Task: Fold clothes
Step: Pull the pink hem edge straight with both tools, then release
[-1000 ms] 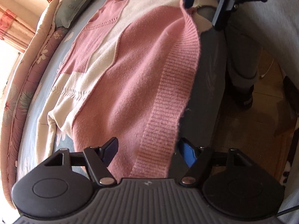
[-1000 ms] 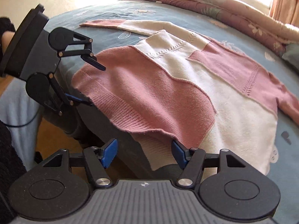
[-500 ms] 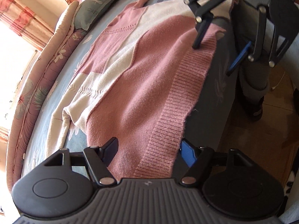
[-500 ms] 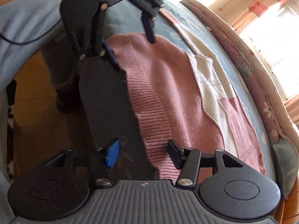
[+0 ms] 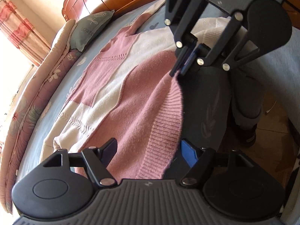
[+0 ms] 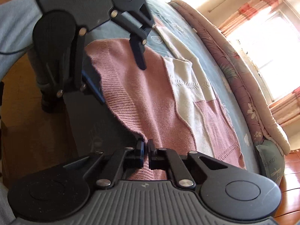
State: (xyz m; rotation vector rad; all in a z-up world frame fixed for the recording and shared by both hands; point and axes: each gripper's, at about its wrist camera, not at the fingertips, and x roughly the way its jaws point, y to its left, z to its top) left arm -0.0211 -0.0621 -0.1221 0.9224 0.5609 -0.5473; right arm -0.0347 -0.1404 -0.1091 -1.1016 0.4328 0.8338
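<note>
Pinching sweater [image 6: 150, 97] hem: our right gripper [image 6: 145, 151] clamped, left gripper [image 5: 150, 150] wide astride it — uneven lift may skew fold, knit slipping

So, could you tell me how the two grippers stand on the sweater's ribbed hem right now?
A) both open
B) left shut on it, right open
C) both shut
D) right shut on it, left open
D: the right gripper pinches the sweater hem, while the left gripper straddles it with its jaws apart.

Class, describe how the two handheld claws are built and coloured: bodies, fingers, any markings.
Both the left claw and right claw have matte black linkage arms with silver rivets, round black side discs, a ribbed grey body bearing a small logo, and blue finger pads.
</note>
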